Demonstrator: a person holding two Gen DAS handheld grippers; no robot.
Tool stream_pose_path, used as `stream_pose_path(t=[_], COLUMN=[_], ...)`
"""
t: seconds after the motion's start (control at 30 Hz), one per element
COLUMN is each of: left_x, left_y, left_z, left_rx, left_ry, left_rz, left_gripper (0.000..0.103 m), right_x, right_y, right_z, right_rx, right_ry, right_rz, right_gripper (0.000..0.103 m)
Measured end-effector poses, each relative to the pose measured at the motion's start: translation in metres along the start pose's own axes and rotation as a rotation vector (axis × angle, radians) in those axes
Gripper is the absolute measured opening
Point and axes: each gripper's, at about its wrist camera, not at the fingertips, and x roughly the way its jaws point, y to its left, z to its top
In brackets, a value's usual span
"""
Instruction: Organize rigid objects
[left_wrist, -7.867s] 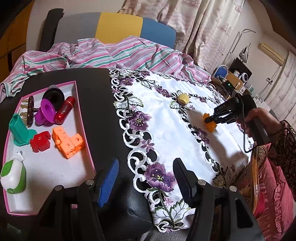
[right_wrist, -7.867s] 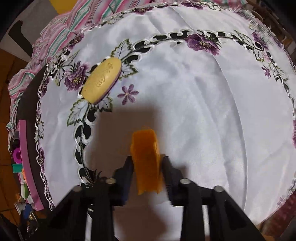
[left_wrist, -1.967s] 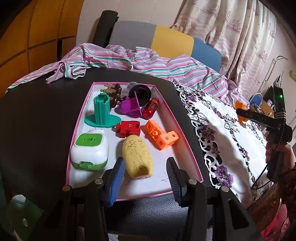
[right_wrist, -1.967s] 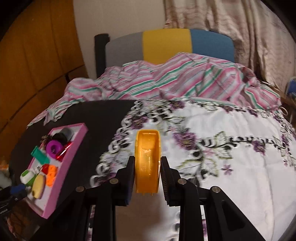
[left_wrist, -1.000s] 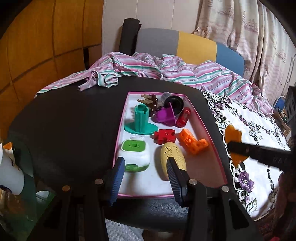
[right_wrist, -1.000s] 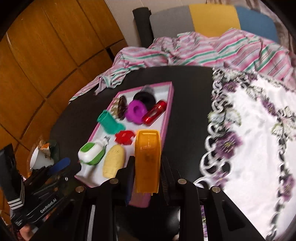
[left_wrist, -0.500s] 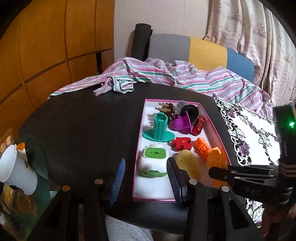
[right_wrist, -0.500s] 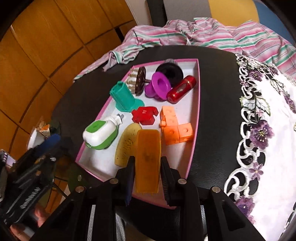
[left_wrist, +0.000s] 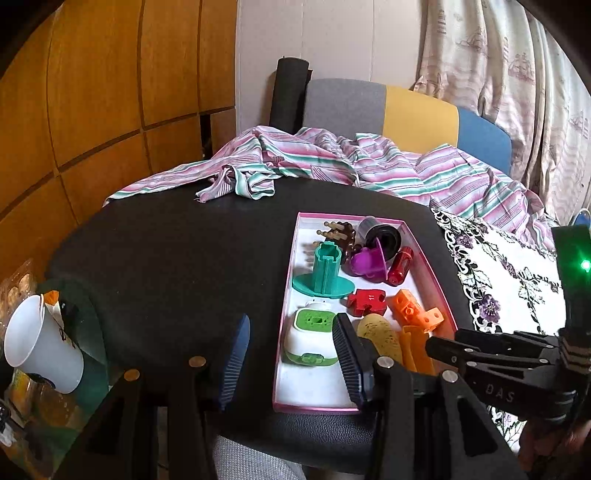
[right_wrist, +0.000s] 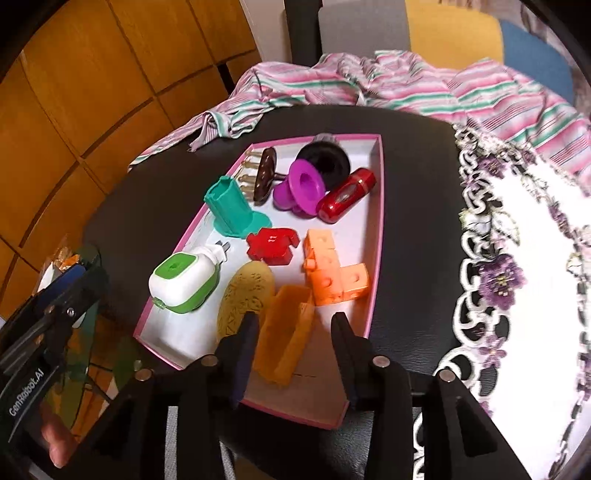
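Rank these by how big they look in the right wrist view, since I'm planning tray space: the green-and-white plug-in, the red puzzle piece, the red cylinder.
1. Green-and-white plug-in, though it lies nearer the camera.
2. and 3. Red cylinder and red puzzle piece look alike; unranked.

Black gripper (right_wrist: 291, 343), blue pads (left_wrist: 236, 358), silver screws

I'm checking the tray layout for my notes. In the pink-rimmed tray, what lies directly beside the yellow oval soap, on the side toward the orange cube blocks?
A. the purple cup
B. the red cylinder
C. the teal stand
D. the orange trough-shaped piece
D: the orange trough-shaped piece lies against the yellow oval soap, between it and the orange cube blocks, inside the tray.
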Motion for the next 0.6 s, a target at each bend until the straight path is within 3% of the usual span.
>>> stream_pose_path(t=[0.17, 0.33, 0.6], left_x=[0.001, 0.007, 0.005], left_y=[-0.004, -0.005, -0.005], left_z=[0.0, 0.0, 0.002], left_rx=[0.018, 0.031, 0.046], left_ry=[0.014, 0.075, 0.075], left_rz=[0.015, 0.045, 0.085], left_gripper=[0.047, 0.047, 0.047], right_x=[-0.011, -0.024, -0.027], right_y=[0.004, 0.01, 0.014], right_z=[-0.001, 0.0, 0.002], right_rx=[-0.012, 0.007, 0.041], right_ry=[-0.032, -0.088, -0.098], right_rz=[-0.054, -0.104, -0.126], right_gripper=[0.055, 0.078, 0.083])
